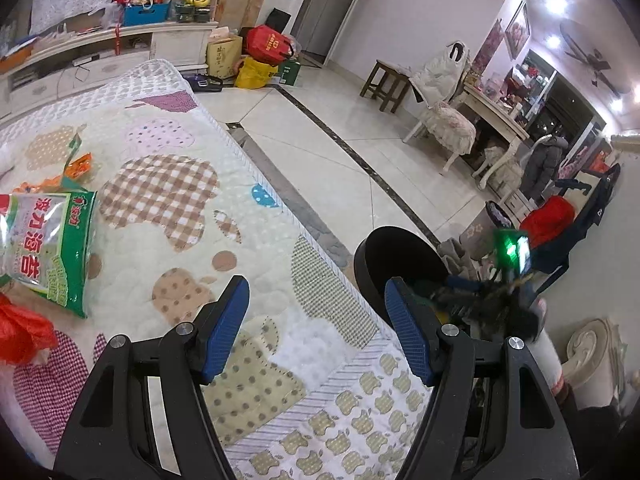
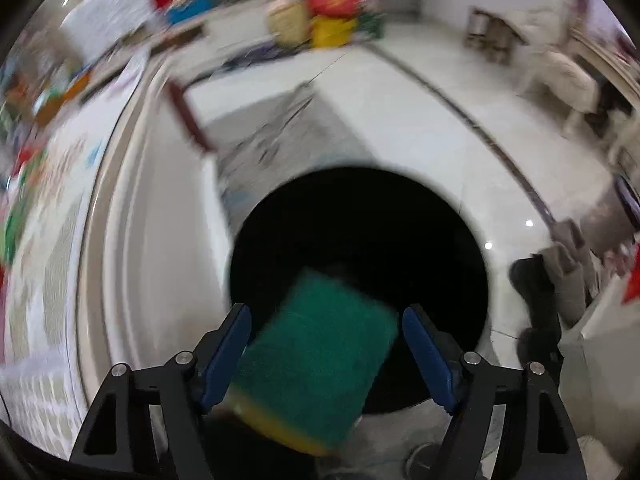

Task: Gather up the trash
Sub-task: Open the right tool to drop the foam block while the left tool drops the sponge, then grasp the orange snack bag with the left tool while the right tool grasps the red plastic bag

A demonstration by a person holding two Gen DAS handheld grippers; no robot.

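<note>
In the right wrist view my right gripper (image 2: 326,316) is open above the mouth of a black round bin (image 2: 400,220). A green and yellow sponge (image 2: 316,360) sits loose between the fingers, blurred, apart from the right pad. In the left wrist view my left gripper (image 1: 318,300) is open and empty over the quilted table cover (image 1: 168,184). The same bin (image 1: 384,252) stands on the floor past the table's edge, with the right gripper over it. A green seaweed snack bag (image 1: 48,248), an orange wrapper (image 1: 80,164) and a red plastic bag (image 1: 20,332) lie on the cover at the left.
White tiled floor (image 1: 320,128) runs beyond the table. Bags and boxes (image 1: 256,56) are piled by the far cabinet. A wooden stool (image 1: 384,80), a chair (image 1: 448,120) and a desk stand by the right wall. The table's white edge (image 2: 132,240) is left of the bin.
</note>
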